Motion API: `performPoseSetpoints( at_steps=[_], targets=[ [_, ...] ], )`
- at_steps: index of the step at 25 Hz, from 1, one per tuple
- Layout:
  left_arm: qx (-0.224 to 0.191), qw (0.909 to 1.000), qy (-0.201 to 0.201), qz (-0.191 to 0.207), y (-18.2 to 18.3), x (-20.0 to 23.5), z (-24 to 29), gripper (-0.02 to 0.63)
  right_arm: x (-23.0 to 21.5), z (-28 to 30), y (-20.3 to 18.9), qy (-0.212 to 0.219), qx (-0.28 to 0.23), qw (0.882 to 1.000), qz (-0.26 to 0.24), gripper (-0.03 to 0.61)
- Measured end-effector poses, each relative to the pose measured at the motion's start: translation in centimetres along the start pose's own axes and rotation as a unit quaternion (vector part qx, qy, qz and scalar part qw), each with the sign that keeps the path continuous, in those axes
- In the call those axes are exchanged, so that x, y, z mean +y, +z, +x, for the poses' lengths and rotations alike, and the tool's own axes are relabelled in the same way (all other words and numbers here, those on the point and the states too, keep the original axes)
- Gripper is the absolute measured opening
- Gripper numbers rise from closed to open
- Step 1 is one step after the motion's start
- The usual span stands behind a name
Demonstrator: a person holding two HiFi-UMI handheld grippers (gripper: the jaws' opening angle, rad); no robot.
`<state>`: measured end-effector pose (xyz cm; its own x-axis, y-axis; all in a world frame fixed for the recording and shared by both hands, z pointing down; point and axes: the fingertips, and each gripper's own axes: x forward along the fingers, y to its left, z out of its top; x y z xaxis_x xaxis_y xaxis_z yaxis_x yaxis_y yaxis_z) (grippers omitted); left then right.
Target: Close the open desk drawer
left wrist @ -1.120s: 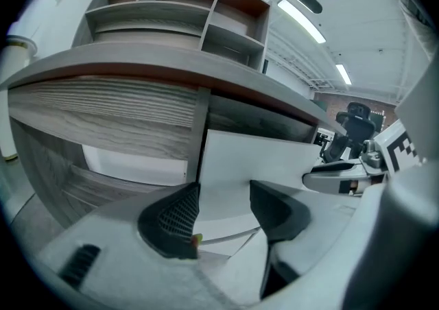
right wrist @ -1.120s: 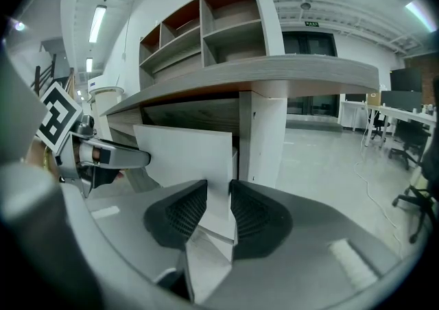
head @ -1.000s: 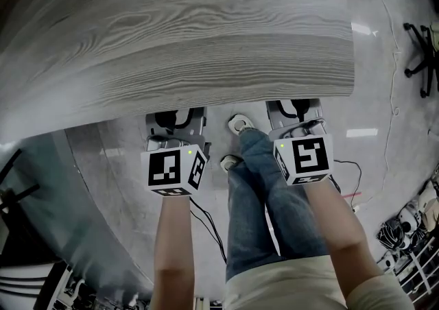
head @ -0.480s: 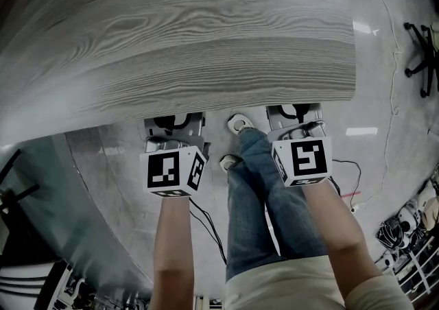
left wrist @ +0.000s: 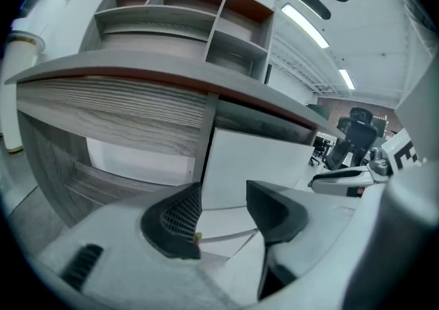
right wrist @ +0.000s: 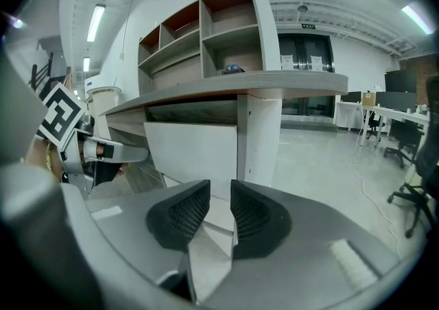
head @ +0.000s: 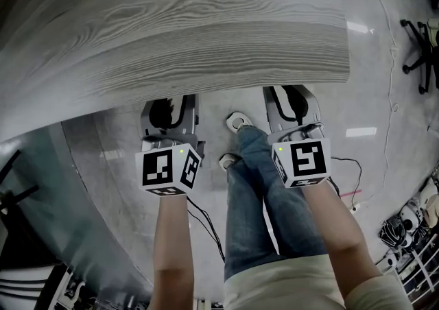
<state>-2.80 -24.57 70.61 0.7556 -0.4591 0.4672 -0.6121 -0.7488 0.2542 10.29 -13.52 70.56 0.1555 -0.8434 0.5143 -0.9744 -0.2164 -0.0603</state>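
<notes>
A: Polished grey floor (head: 384, 82) is seen beneath a wood-grain counter (head: 206, 34). Where is the drawer (left wrist: 267, 164) found?
B: Its white front is seen under the counter's front edge, near the right-hand corner, ahead of both pairs of jaws.
A: How are the jaws set?
B: On the left gripper (left wrist: 223, 195) they are held well apart; on the right gripper (right wrist: 219, 188) only a slit is left. Both pairs have just been closing, and nothing is pinched between them
</notes>
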Motion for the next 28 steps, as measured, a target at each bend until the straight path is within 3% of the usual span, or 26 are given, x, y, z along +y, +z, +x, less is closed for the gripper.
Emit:
performPoseSetpoints(
  at_steps=[10, 28],
  targets=[
    [0.011, 0.9997, -0.023, 0.001, -3.1, -3.2, -6.0, 0.109, 4.8, -4.7, -2.1, 0.01, -0.001, 1.0, 0.012, 0.004],
    [-0.031, 0.9988, -0.037, 0.005, -1.7, -7.2, -16.7, 0.0, 11.2, -14.2, -0.2, 0.024, -0.043, 0.999, -0.008, 0.002]
  ],
)
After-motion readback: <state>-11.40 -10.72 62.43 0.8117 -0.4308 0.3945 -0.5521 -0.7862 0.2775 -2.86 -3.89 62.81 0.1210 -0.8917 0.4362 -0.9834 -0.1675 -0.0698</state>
